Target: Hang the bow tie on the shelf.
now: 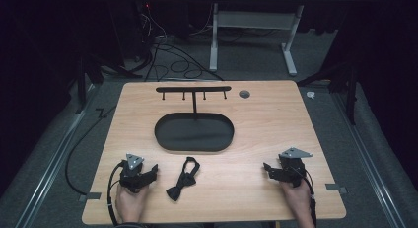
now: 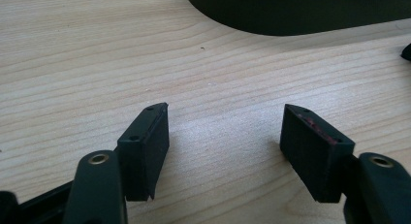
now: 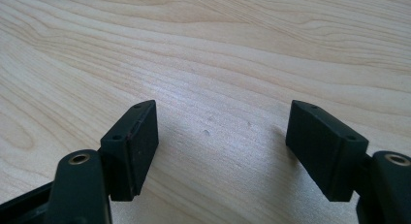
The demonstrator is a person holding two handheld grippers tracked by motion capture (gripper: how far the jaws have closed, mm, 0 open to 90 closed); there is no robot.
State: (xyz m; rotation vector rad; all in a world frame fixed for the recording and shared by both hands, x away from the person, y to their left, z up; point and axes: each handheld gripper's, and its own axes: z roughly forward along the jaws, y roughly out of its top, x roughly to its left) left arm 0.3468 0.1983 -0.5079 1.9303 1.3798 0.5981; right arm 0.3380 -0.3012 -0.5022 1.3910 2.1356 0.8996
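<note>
Left claw [image 1: 154, 170] rests agape on the table [image 1: 276, 119] just left of the bow tie [image 1: 182, 179], right claw [image 1: 266, 169] likewise agape far right; advise pinching the tie's knot, not a wing.

The bow tie [image 1: 182, 179] lies near the left gripper [image 1: 154, 170] with bare table [image 1: 236, 173] all around it. The black tray [image 1: 194, 133] sits farther back.
</note>
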